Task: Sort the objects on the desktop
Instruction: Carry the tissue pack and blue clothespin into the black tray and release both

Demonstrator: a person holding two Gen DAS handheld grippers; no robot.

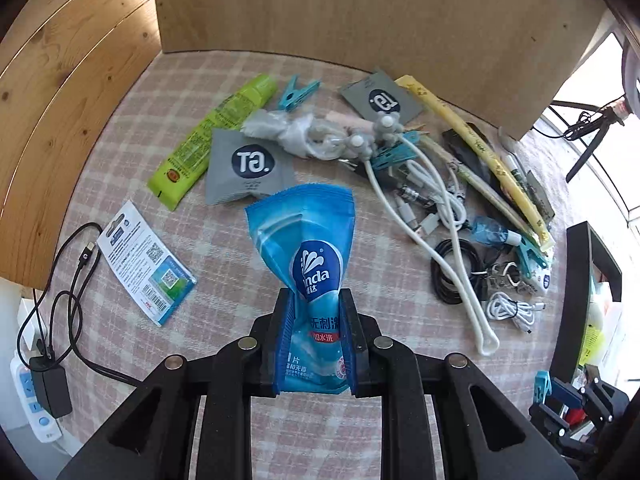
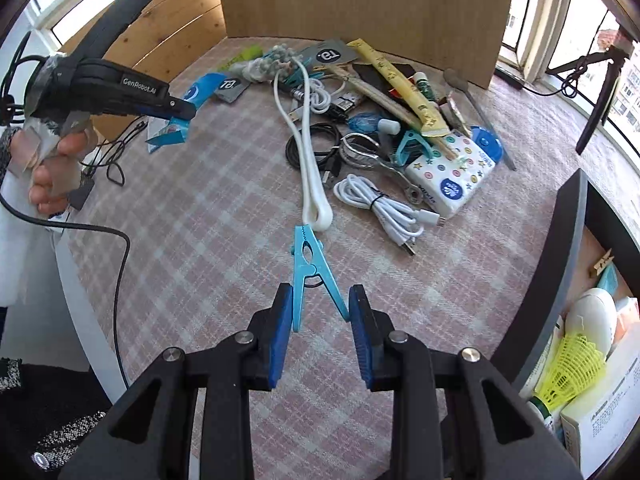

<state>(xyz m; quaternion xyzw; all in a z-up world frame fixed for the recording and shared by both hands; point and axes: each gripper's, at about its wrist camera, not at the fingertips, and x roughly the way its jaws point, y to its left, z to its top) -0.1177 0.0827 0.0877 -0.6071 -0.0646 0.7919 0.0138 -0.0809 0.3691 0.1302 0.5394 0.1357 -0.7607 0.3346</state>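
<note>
STEP: both picks done, carry phase | L gripper (image 1: 316,344) clamps blue plastic wet-wipe sachet (image 1: 306,264), off desk (image 1: 240,280) | R gripper (image 2: 320,320) pinches teal plastic clothespin (image 2: 310,268) by its legs, pile at 12 o'clock | NEXT: judged move to black organiser tray (image 2: 560,248) at 3 o'clock, drop each in own slot.

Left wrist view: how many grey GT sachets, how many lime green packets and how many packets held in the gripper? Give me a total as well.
grey GT sachets: 2
lime green packet: 1
blue wipes packet, held in the left gripper: 1
Total: 4
</note>
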